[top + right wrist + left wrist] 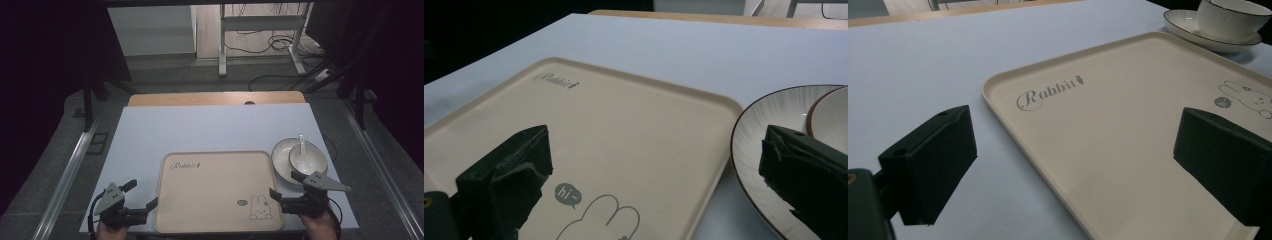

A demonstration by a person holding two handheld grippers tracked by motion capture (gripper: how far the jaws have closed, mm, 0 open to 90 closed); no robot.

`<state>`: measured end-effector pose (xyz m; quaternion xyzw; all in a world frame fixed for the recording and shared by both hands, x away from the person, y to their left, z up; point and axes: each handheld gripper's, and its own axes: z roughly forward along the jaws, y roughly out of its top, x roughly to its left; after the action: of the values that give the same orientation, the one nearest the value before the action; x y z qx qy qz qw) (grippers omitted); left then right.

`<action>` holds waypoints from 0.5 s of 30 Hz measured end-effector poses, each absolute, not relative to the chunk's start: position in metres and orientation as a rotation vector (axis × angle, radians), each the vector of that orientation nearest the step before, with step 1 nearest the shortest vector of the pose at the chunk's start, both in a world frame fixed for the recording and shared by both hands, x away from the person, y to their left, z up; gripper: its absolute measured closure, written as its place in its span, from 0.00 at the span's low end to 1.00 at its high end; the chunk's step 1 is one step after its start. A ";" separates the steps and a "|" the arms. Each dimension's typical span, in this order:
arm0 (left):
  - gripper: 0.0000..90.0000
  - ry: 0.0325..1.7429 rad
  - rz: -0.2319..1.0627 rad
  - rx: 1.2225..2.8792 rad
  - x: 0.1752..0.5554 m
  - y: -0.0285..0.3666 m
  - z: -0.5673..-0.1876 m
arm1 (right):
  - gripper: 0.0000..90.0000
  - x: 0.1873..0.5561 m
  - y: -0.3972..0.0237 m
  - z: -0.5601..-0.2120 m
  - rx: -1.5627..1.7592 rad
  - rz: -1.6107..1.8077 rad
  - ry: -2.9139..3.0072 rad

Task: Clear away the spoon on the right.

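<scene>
A beige tray [210,200] printed with "Rabbit" and a rabbit drawing lies on the white table near its front edge, with nothing on it. Right of it a white plate [281,155] carries a white bowl [309,161] with a white spoon [301,142] standing in it. My left gripper [141,195] is open at the tray's front-left corner, its jaws straddling the tray's left rim [998,107]. At the tray's front-right edge my right gripper [285,183] is open, one jaw over the tray [624,130], the other over the plate [764,130].
The white table [210,130] stretches bare behind the tray, with a wooden strip [215,98] along its far edge. Beyond stand a metal frame [260,35] and cables on the floor. Aluminium rails [70,170] run along both table sides.
</scene>
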<state>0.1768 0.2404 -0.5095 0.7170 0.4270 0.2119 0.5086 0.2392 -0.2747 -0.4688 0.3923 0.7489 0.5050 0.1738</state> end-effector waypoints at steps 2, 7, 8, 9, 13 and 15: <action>0.04 1.027 0.516 1.720 0.176 0.241 -0.509 | 0.00 0.240 -0.276 -0.466 1.110 1.430 2.107; 0.04 1.030 0.510 1.716 0.176 0.242 -0.509 | 0.00 0.243 -0.277 -0.462 1.103 1.410 2.099; 0.04 1.031 0.505 1.716 0.176 0.241 -0.509 | 0.00 0.244 -0.278 -0.461 1.107 1.408 2.101; 0.04 1.031 0.505 1.716 0.176 0.241 -0.509 | 0.00 0.244 -0.278 -0.461 1.107 1.408 2.101; 0.04 1.034 0.505 1.715 0.176 0.242 -0.509 | 0.01 0.247 -0.281 -0.456 1.106 1.399 2.110; 0.04 1.038 0.504 1.715 0.176 0.242 -0.509 | 0.00 0.249 -0.282 -0.454 1.117 1.371 2.114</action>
<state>0.1758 0.2421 -0.5091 0.7128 0.4313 0.2096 0.5118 0.2493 -0.2822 -0.4541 0.3977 0.7528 0.4883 0.1916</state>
